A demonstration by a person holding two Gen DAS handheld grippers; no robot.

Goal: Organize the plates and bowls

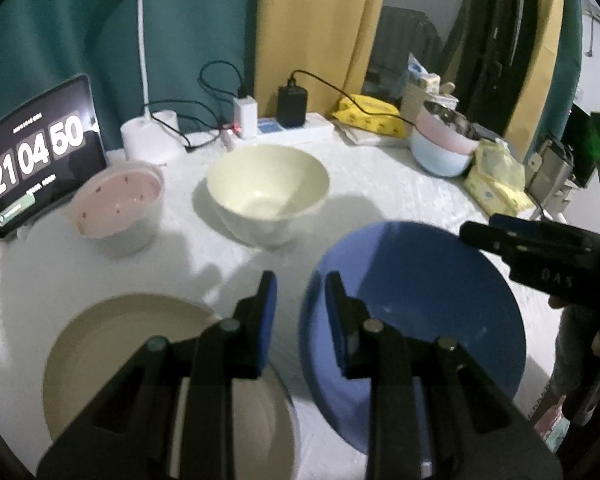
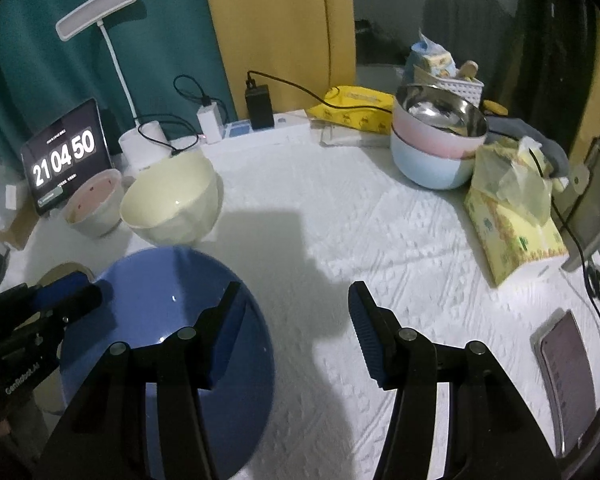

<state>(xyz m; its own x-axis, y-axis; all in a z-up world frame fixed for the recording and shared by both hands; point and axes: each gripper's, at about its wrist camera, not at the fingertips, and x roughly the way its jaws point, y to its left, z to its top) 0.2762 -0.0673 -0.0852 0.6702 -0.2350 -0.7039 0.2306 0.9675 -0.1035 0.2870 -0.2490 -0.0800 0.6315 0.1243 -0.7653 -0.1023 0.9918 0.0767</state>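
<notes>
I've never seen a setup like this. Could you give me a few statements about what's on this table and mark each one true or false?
1. The blue plate lies beside the beige plate. True.
2. The cream bowl holds soup. False: it is empty.
3. The right gripper has its jaws apart with nothing between them. True.
4. The metal bowl sits alone on the table. False: it is nested on stacked pink and light-blue bowls.
5. The left gripper grips the pink container. False: its jaws are empty near the plates.
</notes>
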